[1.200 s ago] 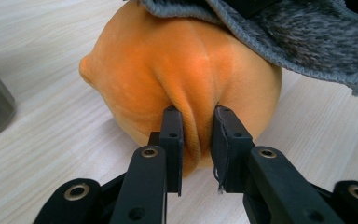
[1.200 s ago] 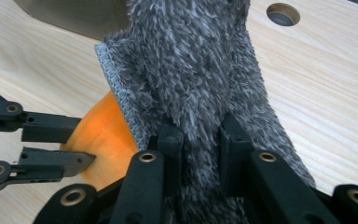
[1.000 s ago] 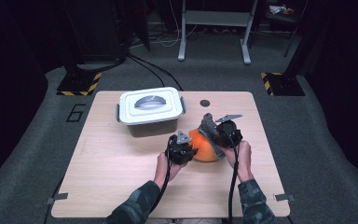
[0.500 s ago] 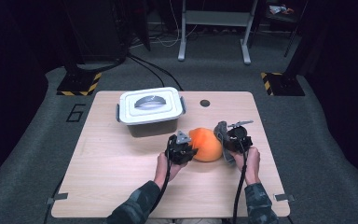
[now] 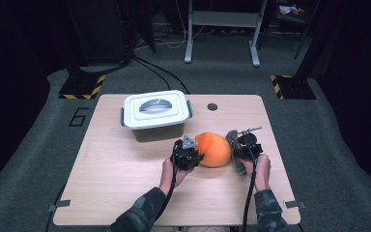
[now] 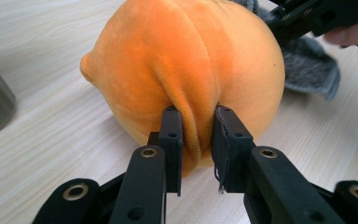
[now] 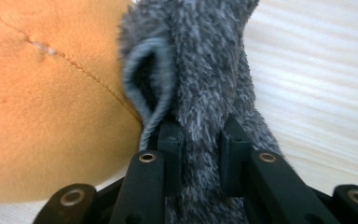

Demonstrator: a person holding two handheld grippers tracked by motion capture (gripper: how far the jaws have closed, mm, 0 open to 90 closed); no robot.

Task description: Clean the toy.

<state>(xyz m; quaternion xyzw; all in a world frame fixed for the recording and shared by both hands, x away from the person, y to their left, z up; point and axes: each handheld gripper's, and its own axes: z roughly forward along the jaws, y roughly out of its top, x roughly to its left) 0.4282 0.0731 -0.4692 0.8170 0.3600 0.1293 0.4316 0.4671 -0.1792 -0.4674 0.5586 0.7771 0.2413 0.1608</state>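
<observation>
Two grippers grip one round orange plush toy [image 5: 214, 149] lying mid-table: the left gripper [image 6: 196, 135] pinches an orange fold, the right gripper [image 7: 199, 140] clamps its fuzzy grey fabric part [image 7: 205, 70].

The left gripper [image 6: 197, 135] pinches a fold of the orange plush toy [image 6: 186, 70]. Behind the toy lies grey fuzzy fabric [image 6: 310, 70], with the other gripper [image 6: 303, 18] above it.
</observation>
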